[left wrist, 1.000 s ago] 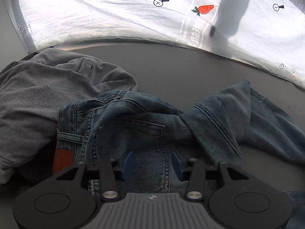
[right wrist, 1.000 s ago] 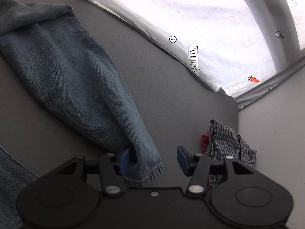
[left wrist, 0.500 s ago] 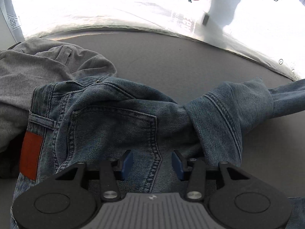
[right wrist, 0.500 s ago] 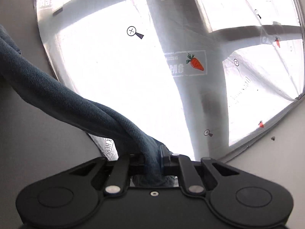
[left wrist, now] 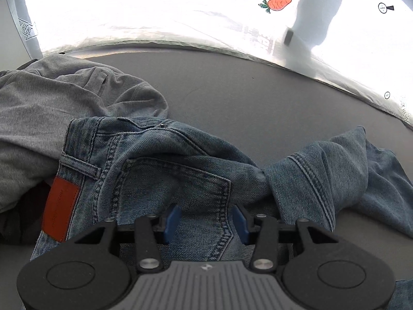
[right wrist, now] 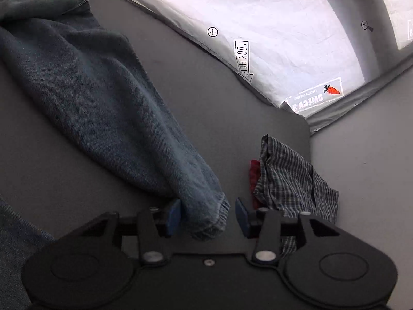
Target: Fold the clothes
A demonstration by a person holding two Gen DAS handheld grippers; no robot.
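Denim dominates both views: the jeans [left wrist: 165, 180] lie crumpled on the dark grey table [left wrist: 245, 87], seat side up, with a back pocket [left wrist: 178, 180] and an orange-red patch [left wrist: 60, 209] at the waistband.

From the left wrist I see my left gripper [left wrist: 205, 219] above that pocket, its blue pads set moderately apart with cloth below them; I cannot tell whether they touch it. A grey garment [left wrist: 51, 103] crowds the jeans' left side and partly lies under them. Beyond the jeans the table is bare up to its far edge, where a white sheet [left wrist: 155, 13] with printed marks and a carrot [left wrist: 277, 4] begins. That is the open room on this side.

From the right wrist I see what the left view does not: one trouser leg [right wrist: 103, 108] runs diagonally to its hem [right wrist: 211, 219], which sits between the pads of my right gripper [right wrist: 206, 215]. Those jaws are opening; the left pad is against the cloth, the right pad stands clear. A checked garment [right wrist: 286, 180] with something red [right wrist: 254, 173] beside it lies at the table's right edge, near the corner. Bare table lies between leg and sheet.
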